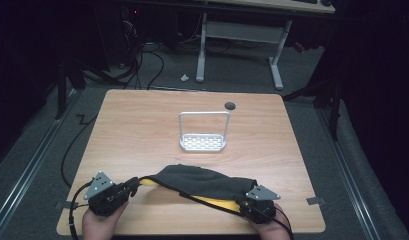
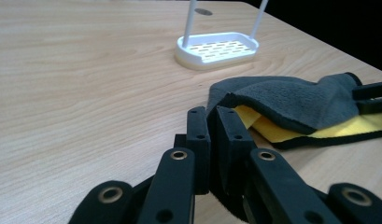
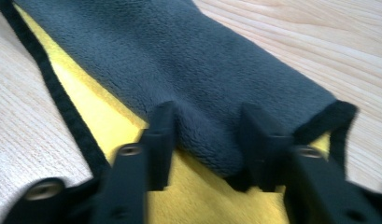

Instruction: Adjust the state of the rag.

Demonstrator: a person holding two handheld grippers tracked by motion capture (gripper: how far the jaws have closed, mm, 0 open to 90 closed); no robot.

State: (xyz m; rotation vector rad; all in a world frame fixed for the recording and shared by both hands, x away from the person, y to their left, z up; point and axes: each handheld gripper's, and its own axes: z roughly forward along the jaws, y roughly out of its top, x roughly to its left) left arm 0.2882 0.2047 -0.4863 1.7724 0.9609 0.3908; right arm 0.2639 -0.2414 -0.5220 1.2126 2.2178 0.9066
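A grey-and-yellow cloth (image 1: 202, 186) lies folded on the wooden table (image 1: 142, 135), on the person's side of the white rack (image 1: 203, 132) and well apart from it, stretched between both grippers. The left gripper (image 2: 211, 122) has its jaws pressed nearly together, pinching the cloth's corner at the rack's near left. The right gripper (image 3: 207, 140), at the rack's near right, has its jaws spread with a grey fold bunched between them, the pads touching its sides; whether they press it I cannot tell.

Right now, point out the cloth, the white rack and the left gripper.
cloth (image 1: 202, 181), high view, grey top side.
white rack (image 1: 202, 143), high view, slotted base.
left gripper (image 2: 212, 122), left gripper view, between its fingertips.
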